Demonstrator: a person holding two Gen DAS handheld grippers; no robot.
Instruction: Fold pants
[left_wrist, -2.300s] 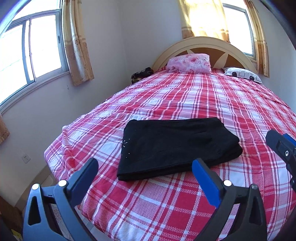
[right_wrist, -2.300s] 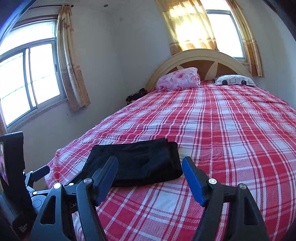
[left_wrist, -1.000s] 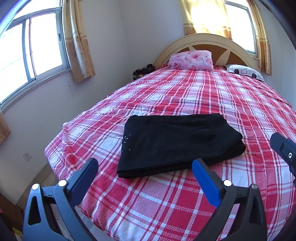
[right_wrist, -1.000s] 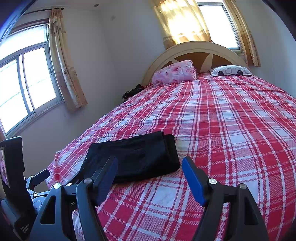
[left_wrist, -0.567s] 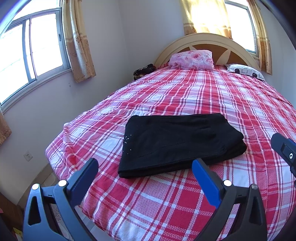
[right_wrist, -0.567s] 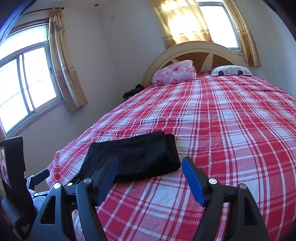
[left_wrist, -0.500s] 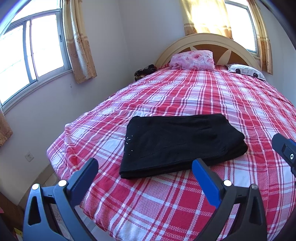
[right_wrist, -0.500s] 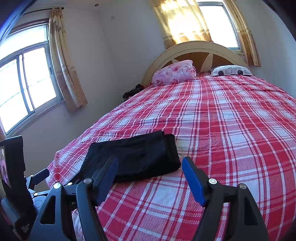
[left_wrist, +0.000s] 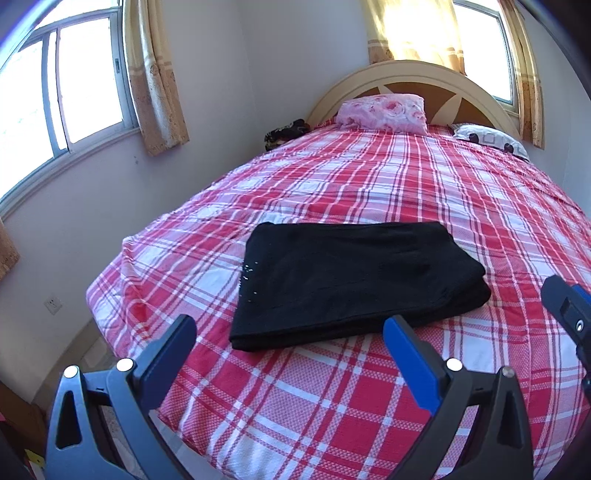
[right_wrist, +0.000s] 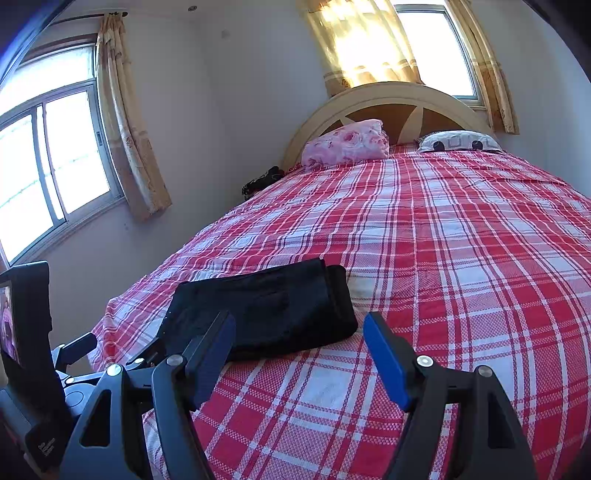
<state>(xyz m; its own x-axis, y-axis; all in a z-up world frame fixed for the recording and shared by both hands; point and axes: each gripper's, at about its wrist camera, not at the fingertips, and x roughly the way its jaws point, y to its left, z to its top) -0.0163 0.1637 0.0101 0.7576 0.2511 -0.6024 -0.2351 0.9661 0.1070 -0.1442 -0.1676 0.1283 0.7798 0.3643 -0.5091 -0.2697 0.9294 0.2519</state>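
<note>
The black pants (left_wrist: 351, 280) lie folded in a flat rectangle on the red plaid bed (left_wrist: 406, 192), near its foot. They also show in the right wrist view (right_wrist: 266, 310). My left gripper (left_wrist: 288, 339) is open and empty, held above the bed's foot edge just short of the pants. My right gripper (right_wrist: 299, 336) is open and empty, to the right of the pants and short of them. Part of the right gripper (left_wrist: 569, 314) shows at the right edge of the left wrist view.
A pink floral pillow (left_wrist: 384, 110) and a white patterned pillow (left_wrist: 487, 136) lie by the curved headboard (left_wrist: 406, 74). A dark bundle (left_wrist: 284, 131) sits at the bed's far left corner. Curtained windows (left_wrist: 55, 96) are on the left wall.
Both grippers have drifted only slightly; the view shifts a little. The folded pants have not moved and both grippers stay open.
</note>
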